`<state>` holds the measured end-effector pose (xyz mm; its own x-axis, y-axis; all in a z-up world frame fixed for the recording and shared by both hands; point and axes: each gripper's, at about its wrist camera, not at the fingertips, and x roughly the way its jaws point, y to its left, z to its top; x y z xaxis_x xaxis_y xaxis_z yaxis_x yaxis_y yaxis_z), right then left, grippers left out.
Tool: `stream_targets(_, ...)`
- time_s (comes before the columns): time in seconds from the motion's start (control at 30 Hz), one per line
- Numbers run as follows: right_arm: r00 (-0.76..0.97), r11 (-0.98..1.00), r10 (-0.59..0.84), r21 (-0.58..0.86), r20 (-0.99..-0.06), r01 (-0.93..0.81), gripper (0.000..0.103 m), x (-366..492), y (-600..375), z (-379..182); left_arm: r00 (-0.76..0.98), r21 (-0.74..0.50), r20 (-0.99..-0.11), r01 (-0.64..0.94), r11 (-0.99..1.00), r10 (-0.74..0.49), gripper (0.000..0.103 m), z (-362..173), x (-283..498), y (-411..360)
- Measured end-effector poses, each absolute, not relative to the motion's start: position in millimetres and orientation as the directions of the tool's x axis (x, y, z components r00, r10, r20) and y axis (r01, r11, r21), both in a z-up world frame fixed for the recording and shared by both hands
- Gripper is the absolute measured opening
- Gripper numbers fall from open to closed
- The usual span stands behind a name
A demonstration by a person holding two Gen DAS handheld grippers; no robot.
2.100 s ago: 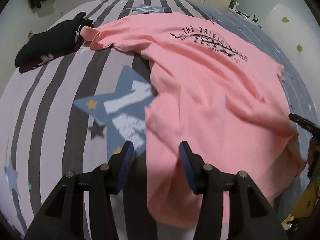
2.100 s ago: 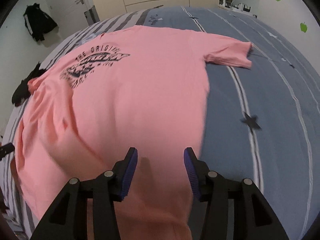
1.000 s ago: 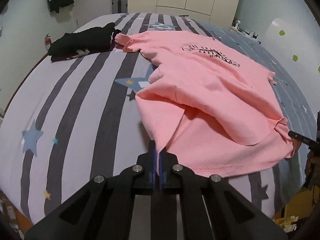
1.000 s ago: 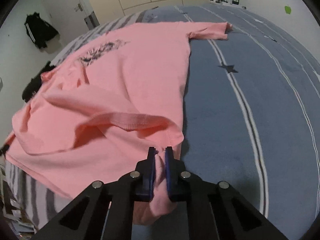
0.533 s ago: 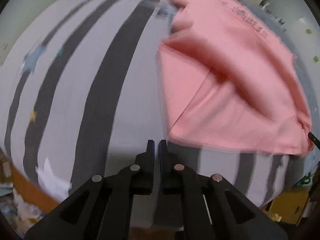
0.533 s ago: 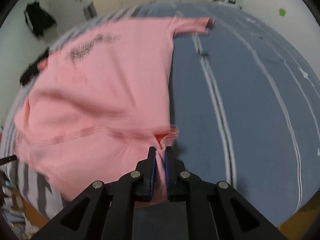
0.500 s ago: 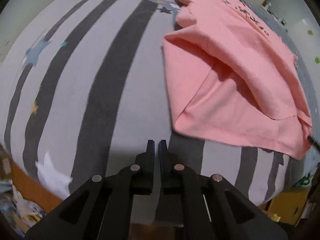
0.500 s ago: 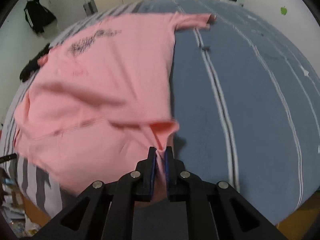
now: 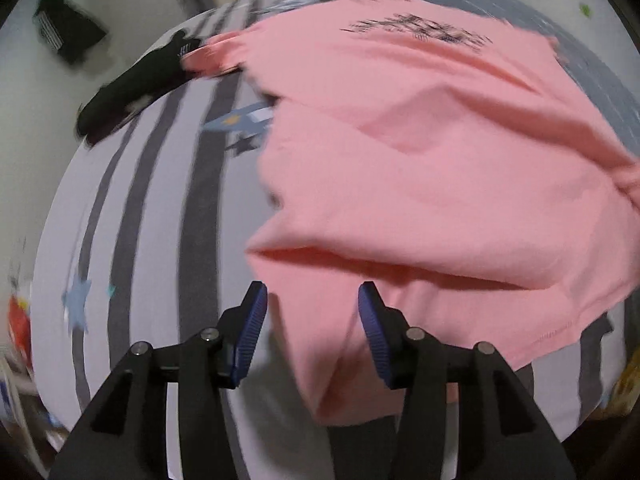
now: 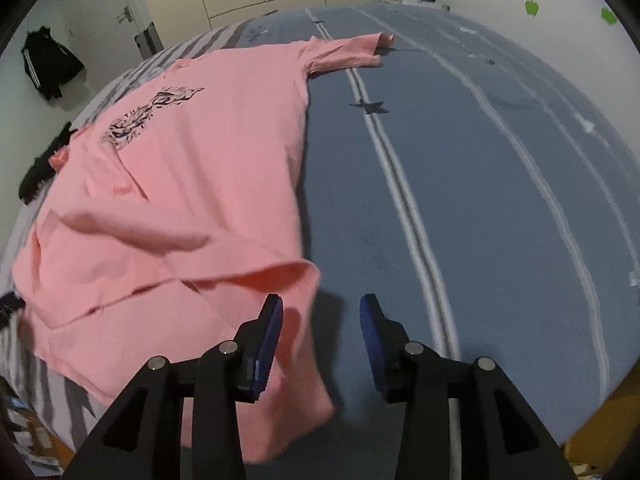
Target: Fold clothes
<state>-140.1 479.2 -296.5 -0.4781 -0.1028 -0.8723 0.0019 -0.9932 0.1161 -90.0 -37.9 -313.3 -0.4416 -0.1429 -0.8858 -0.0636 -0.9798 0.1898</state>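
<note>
1. Pink T-shirt spread print-side up across the bed; the collar end far from both cameras, hem end near, lying slack over the bed's near edge. One sleeve stretched out over the blue half of the cover.
2. Left gripper: jaws opening, fingers apart at a middling gap. Hem cloth between them, but no pad pressing on it.
3. Right gripper: jaws opening likewise. Left-hand finger just beside the shirt's near corner, the gap ahead showing mostly blue cover. Nothing gripped.
4. Step in hand, as judged: release of the two hem corners before the first fold. Hem not yet flat: a loose, puffed flap doubled over near the right corner, a similar raised ridge in the left wrist view.
5. For a clean fold: full opening of both pairs of fingers before drawing back, so as not to drag the cloth along.
6. Next, smoothing or re-gripping of the doubled flap, with both corners taken at matching points on the hem.
7. Equal pull from both sides advisable; uneven tension likely to skew the side seams and shift the print off centre.
8. Risk, as judged: near edge of the shirt sliding off the bed's edge, given the overhang.
9. Black garment touching or just beside the far sleeve; best kept clear of any fold brought that way.
</note>
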Motion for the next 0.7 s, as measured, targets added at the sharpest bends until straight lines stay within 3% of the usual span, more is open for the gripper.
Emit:
stream_targets(0.17,-0.473,-0.994,-0.092,0.106,-0.876,-0.003,0.037,-150.2,467.1,-308.9,-0.460,0.246,-0.867,-0.063,-0.967,-0.191,0.044,-322.2,-93.5,-36.9)
stream_targets(0.33,-0.466,-0.985,-0.113,0.160,-0.878,-0.062,0.037,-154.9,474.4,-321.5,-0.483,0.223,-0.859,-0.055,-0.973,-0.170,0.012,-326.6,-98.2,-37.1)
stream_targets(0.4,-0.472,-0.981,-0.132,0.184,-0.872,-0.066,0.036,-159.3,476.2,-322.5,-0.494,0.205,-0.855,-0.043,-0.978,-0.158,0.005,-325.5,-98.7,-39.4)
stream_targets(0.47,-0.480,-0.976,-0.152,0.208,-0.864,-0.065,0.026,-164.1,476.9,-322.1,-0.523,0.153,-0.840,0.028,-0.988,-0.145,0.003,-313.7,-95.5,-52.4)
stream_targets(0.5,-0.486,-0.976,-0.156,0.211,-0.860,-0.060,0.011,-165.4,476.0,-319.6,-0.537,0.144,-0.830,0.057,-0.988,-0.152,0.002,-307.6,-92.4,-57.4)
stream_targets(0.53,-0.493,-0.976,-0.158,0.211,-0.855,-0.054,0.005,-166.2,475.1,-316.5,-0.552,0.124,-0.821,0.084,-0.989,-0.150,0.002,-301.5,-89.6,-64.2)
stream_targets(0.7,-0.519,-0.976,-0.157,0.211,-0.840,-0.046,0.002,-158.0,479.4,-300.6,-0.573,0.019,-0.808,0.212,-0.977,-0.140,0.002,-284.6,-63.5,-99.3)
